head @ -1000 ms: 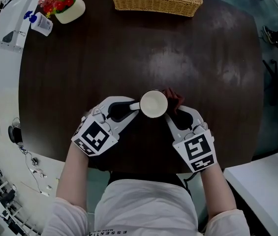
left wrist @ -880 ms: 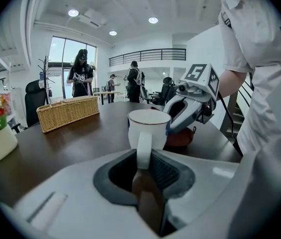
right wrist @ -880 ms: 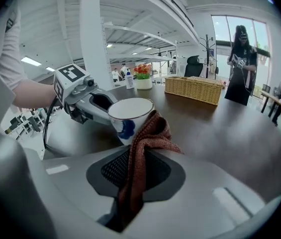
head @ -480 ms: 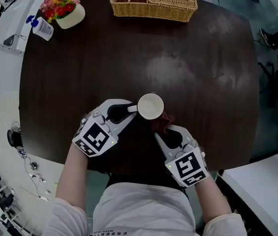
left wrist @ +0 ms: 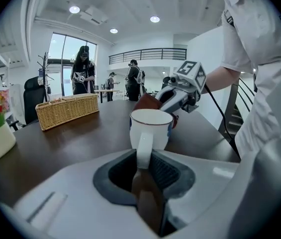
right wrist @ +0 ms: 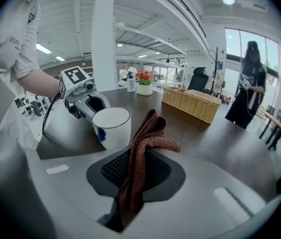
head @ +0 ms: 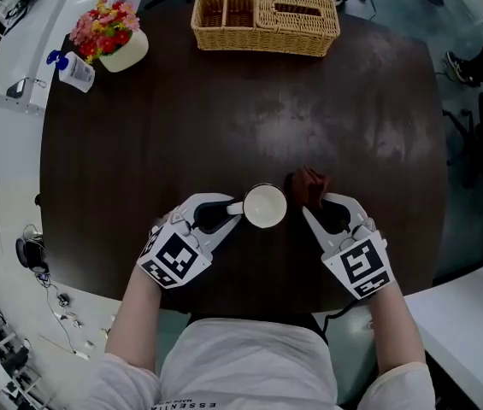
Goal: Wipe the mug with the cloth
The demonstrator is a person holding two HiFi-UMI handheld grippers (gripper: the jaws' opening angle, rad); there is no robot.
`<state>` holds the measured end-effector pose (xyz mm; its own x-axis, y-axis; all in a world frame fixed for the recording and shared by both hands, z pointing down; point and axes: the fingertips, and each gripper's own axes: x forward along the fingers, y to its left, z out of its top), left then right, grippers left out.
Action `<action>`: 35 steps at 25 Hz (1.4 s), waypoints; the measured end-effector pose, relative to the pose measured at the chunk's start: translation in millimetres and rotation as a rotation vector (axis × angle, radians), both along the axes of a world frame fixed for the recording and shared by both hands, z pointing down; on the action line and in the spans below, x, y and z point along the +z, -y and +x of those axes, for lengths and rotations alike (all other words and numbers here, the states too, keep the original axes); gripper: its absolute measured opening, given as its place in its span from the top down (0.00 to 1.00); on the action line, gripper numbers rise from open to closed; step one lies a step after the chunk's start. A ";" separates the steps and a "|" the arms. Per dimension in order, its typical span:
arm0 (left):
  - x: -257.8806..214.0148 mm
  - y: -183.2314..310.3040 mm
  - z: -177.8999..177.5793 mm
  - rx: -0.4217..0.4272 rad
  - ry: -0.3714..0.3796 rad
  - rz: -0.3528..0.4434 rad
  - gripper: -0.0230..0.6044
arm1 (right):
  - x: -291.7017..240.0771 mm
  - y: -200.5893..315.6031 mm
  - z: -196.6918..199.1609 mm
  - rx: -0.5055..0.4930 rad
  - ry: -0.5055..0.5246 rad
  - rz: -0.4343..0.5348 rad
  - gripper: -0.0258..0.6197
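My left tongs [head: 229, 213] are pinched on the handle [left wrist: 144, 149] of the white ceramic mug [head: 265, 206], which is upright at lower centre of the head view over the dark wooden table [head: 181, 126]. My right tongs [head: 316, 203] clamp the rust-brown knitted cloth [head: 308, 184] just right of it. So the mug lies leftward of the cloth, which half a second ago sat at the mug's lower right and is now higher, beside the rim.

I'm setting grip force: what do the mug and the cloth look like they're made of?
The mug looks like glazed ceramic: white, smooth, slightly shiny, with a thin dark rim line and a blue mark on its side. The cloth looks like soft knitted or waffle-weave fabric: reddish brown, ribbed texture, limp folds.
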<state>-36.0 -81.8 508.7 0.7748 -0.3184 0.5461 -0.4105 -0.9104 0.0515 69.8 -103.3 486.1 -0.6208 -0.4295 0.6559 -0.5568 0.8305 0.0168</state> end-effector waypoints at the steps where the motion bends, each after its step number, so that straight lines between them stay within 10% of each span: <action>1: -0.8 0.1 -0.2 0.004 0.008 0.000 0.84 | -1.4 8.7 -4.2 -0.043 0.008 0.013 0.83; 14: -1.7 38.1 -12.1 -0.079 0.031 0.019 0.85 | 18.4 40.5 -70.9 -0.823 0.007 -0.018 0.83; 23: 1.0 47.3 -14.4 -0.162 0.022 0.015 0.85 | 25.1 34.9 -89.9 -1.281 -0.170 0.142 0.83; 35: 1.6 35.9 -21.4 -0.203 0.053 -0.007 0.85 | 20.2 24.0 -63.5 -1.003 -0.025 0.031 0.84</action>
<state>-57.4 -117.8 510.3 0.6650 -0.4617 0.5870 -0.5881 -0.8082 0.0307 6.3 -127.4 506.3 -0.6910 0.2677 0.6714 0.4013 0.9147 0.0482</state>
